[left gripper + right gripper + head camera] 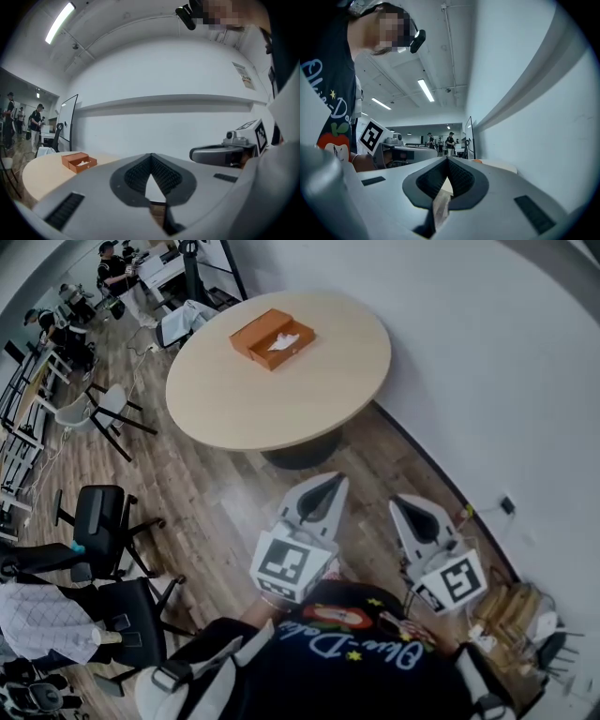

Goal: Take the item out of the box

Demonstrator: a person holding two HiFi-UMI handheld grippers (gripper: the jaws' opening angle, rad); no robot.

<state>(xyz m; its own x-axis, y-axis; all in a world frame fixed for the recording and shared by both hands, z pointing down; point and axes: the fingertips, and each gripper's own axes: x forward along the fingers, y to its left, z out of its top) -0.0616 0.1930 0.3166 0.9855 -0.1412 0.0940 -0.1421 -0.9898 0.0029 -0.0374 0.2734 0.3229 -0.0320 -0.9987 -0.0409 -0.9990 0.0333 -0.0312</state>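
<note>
Left claw [332,482] and right claw [397,503] are pressed together, empty, short of the surface [234,404]. Open box [265,326] sits near its far edge, item [284,341] inside.

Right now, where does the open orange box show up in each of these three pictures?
Head view: open orange box, upper middle, on the round beige wooden table.
Left gripper view: small, left of centre, on that table.
Right gripper view: only a thin orange sliver right of centre, probably it.
Shared landmark: the table, in all three.
</note>
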